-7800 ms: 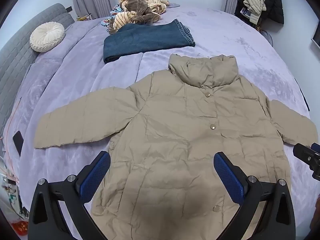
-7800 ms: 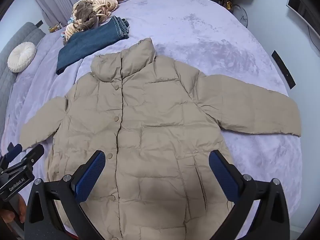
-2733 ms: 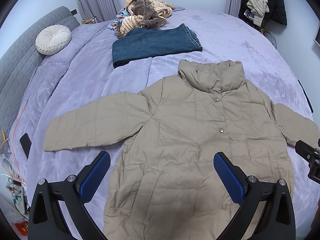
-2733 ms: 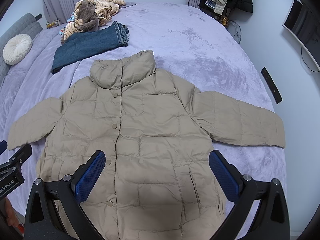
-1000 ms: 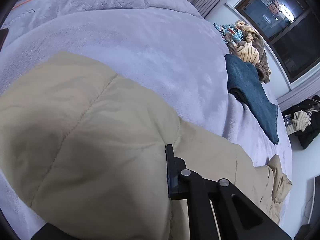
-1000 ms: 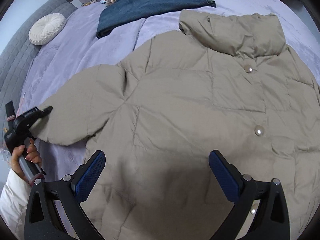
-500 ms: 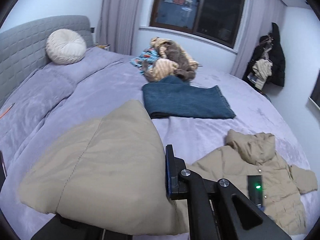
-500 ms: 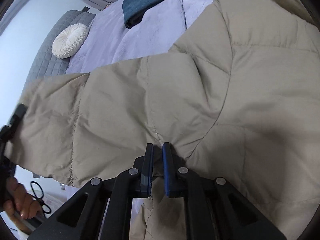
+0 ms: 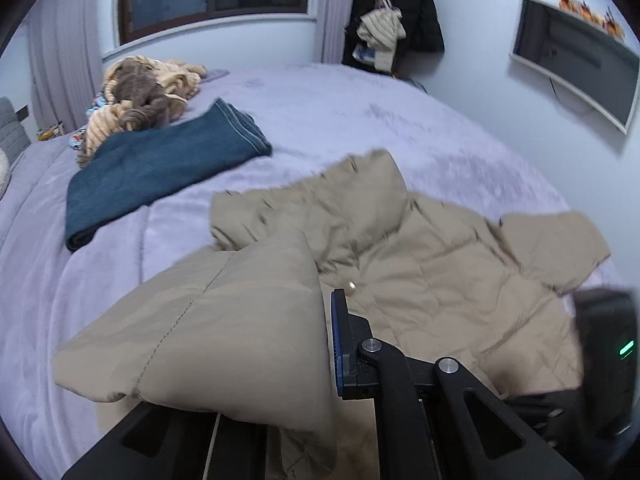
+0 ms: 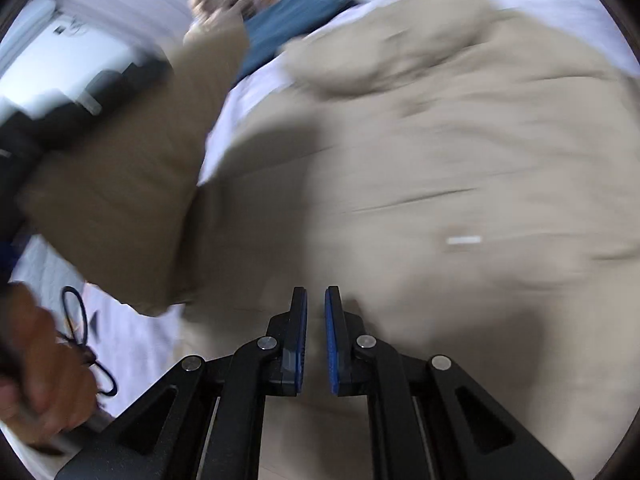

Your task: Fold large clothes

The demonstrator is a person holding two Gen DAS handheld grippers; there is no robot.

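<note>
Your left gripper (image 9: 320, 344) is clamped on the cuff end of the jacket's sleeve (image 9: 224, 320): only the right-hand blue pad (image 9: 338, 348) shows, pressed flat against the padded fabric, and the other finger is buried under the bulge. That grip near the end lets the whole sleeve travel as one piece, lifted clear of the bed and pointing in toward the jacket's front.

Your right gripper (image 10: 316, 340) has its two blue pads nearly together with a thin gap showing. The view is smeared by motion, so whether a fold of cloth sits between them is hard to say; I cannot tell. It sits low against the jacket body, likely near the shoulder or armpit line, which would give the sleeve a hinge to fold about.

The beige puffer jacket (image 9: 440, 272) lies front-up on the lilac bedspread (image 9: 360, 120), collar toward the window, its far sleeve spread out flat. The first sleeve fold looks under way, not landed.

Folded jeans (image 9: 160, 164) and a heap of clothes (image 9: 144, 96) lie beyond the collar, well apart from the jacket.
</note>
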